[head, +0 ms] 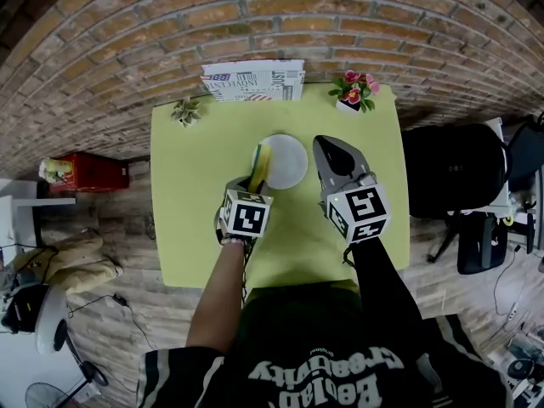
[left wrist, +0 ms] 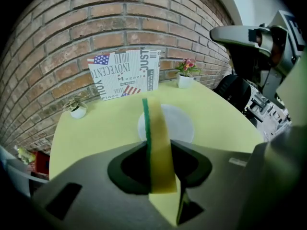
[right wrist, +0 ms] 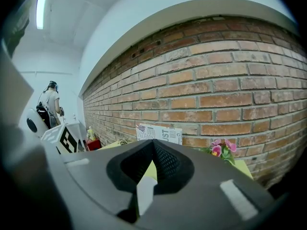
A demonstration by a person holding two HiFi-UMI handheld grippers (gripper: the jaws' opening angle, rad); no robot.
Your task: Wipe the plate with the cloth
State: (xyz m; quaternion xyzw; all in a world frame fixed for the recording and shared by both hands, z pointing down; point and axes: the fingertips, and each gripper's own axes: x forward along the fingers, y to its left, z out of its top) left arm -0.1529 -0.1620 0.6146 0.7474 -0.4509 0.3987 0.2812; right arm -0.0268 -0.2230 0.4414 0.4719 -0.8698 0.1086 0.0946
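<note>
As the left claw (head: 256,179) was clamped on the cloth (left wrist: 158,143) and the right claw (head: 325,147) closed empty, the plate (head: 289,161) could be shoved to 12 o'clock.

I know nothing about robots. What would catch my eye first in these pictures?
A bright lime table stands against a brick wall, with a white plate at its middle. The left gripper holds a yellow, green-backed sponge upright at the plate's left edge. The right gripper, shut and empty, is just right of the plate. Pink flowers mark the table's far right corner.
</note>
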